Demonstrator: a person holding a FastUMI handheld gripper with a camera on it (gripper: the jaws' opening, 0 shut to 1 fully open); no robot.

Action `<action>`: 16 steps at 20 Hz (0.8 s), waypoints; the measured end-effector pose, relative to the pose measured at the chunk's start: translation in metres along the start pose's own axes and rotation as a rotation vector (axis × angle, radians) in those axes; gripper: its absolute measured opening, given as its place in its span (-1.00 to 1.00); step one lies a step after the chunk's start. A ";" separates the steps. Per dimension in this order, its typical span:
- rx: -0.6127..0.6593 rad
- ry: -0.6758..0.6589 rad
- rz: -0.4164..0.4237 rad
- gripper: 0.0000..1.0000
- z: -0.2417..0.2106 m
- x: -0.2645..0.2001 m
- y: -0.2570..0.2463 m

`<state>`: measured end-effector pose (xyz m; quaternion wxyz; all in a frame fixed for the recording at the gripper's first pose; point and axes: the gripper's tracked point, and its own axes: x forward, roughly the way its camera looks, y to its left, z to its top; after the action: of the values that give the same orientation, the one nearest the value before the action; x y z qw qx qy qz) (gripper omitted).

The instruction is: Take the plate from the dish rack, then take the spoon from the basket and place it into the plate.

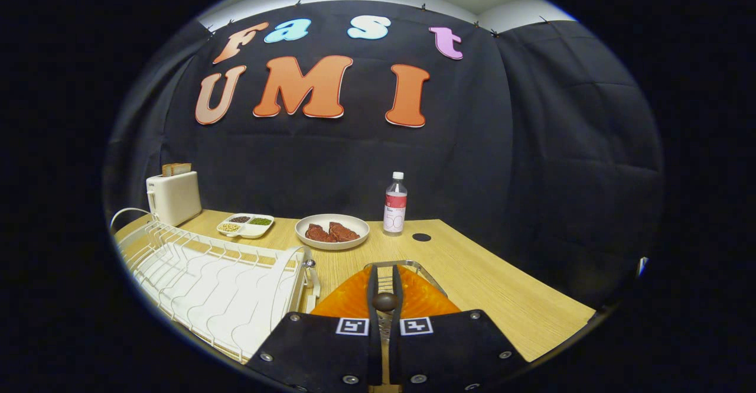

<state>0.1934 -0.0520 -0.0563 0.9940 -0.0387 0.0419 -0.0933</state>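
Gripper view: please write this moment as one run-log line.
gripper: jaws shut on spoon | orange plate: under spoon | dish rack: beside plate

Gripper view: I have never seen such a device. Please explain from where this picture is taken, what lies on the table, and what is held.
The camera rides on a hand-held gripper and looks forward along its two fingers. A person carries this tool; there is no robot arm.

The fingers are nearly closed on a small brown round knob, apparently the end of the spoon. Under them lies an orange plate, with the metal rim of a basket just beyond it.

On the wooden table you also see a white dish rack beside the fingers, and further off a toaster, a divided dish of beans, a plate with meat and a bottle.
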 end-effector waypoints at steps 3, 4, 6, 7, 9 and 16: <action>-0.019 -0.042 -0.017 -0.90 0.022 -0.010 -0.006; -0.017 -0.055 -0.020 -0.90 0.032 -0.016 -0.009; -0.016 -0.079 -0.027 -0.90 0.049 -0.028 -0.013; -0.015 -0.094 -0.027 -0.91 0.057 -0.035 -0.015; -0.014 -0.118 -0.020 -0.90 0.073 -0.054 -0.013; 0.009 -0.141 0.085 -0.91 0.099 -0.130 0.021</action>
<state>0.0792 -0.0001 0.0502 0.9977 -0.0390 -0.0271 -0.0485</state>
